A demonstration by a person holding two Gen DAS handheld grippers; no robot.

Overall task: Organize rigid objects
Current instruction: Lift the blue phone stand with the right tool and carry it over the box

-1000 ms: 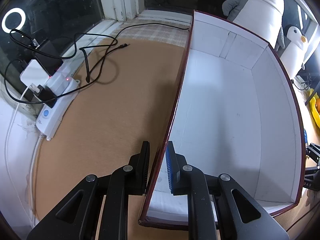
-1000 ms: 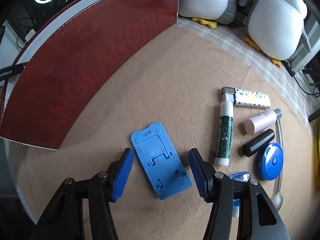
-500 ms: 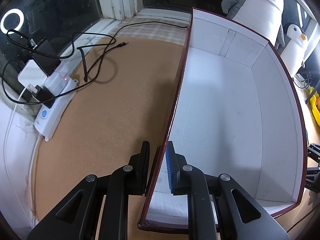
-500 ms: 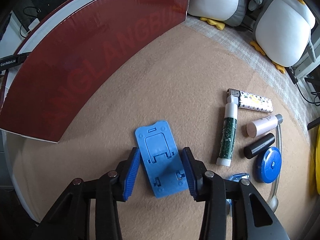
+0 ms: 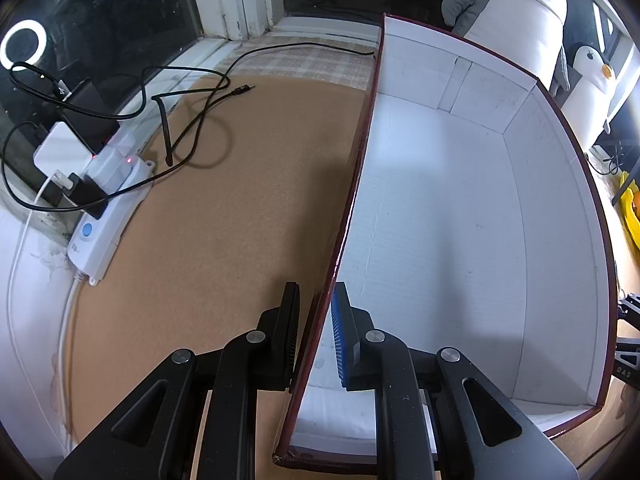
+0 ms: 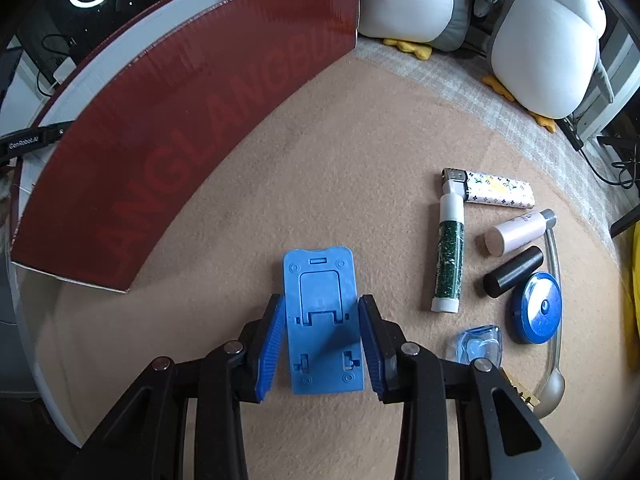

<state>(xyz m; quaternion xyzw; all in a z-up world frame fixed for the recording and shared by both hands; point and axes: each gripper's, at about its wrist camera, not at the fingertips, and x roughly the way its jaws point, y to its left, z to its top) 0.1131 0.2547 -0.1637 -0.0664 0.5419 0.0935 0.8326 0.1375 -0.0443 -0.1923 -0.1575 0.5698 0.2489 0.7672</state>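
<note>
Tan felt covers the table [image 6: 360, 152] under the window. From where I stand, the right gripper [image 6: 322, 336] has its blue pads either side of the flat blue phone stand [image 6: 322, 320] near the table's front edge; whether they actually touch it I cannot tell. The left gripper [image 5: 316, 336] is pinched on the red box [image 5: 460, 240] by its near wall. That box looks empty, so nothing is sorted yet. Waiting toward the right edge are a lighter [image 6: 492, 192], glitter tube [image 6: 450, 256], pink tube [image 6: 518, 232], black cylinder [image 6: 512, 272] and blue tape measure [image 6: 536, 308]. A small clear blue piece [image 6: 480, 344] is hard to identify.
</note>
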